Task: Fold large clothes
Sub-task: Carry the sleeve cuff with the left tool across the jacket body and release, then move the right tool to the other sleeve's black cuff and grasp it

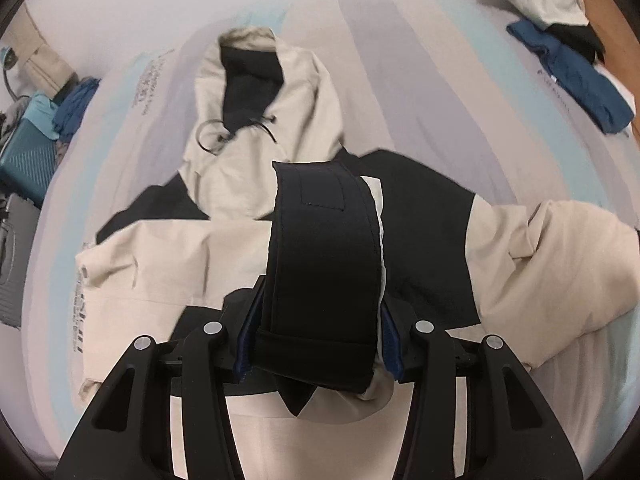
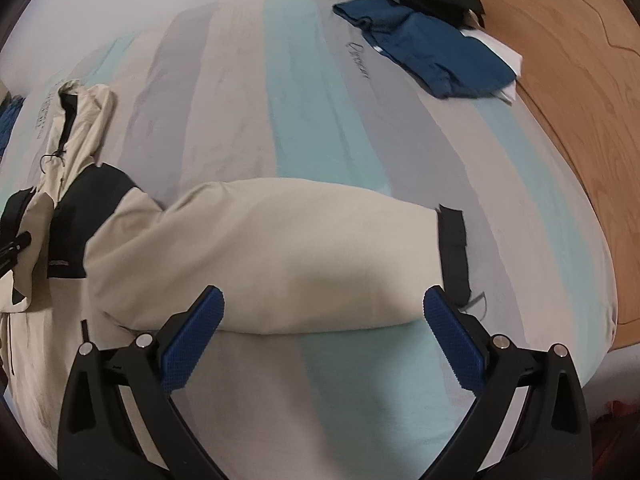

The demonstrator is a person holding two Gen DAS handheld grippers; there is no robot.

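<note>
Left wrist view: the left gripper (image 1: 316,344) is clamping the jacket's (image 1: 256,184) black cuff (image 1: 320,248) at 6 o'clock; a weak pinch could be letting it slip.

Right wrist view: the right gripper (image 2: 322,336) is hovering wide open and empty over the sleeve (image 2: 256,248) at 12 o'clock.

A bedroom in a home — the work surface is a bed (image 2: 304,92) w/ a fitted sheet in grey, beige and aqua stripes, and a curved wooden headboard (image 2: 568,92) runs along its far edge. Loose clothing lies about: a blue garment (image 2: 432,54) near the headboard, a cream-and-black jacket (image 1: 256,148) spread on the sheet. Beside the bed, a teal hard-shell suitcase (image 1: 26,160) w/ more clothes piled on it — lived-in, domestic.
</note>
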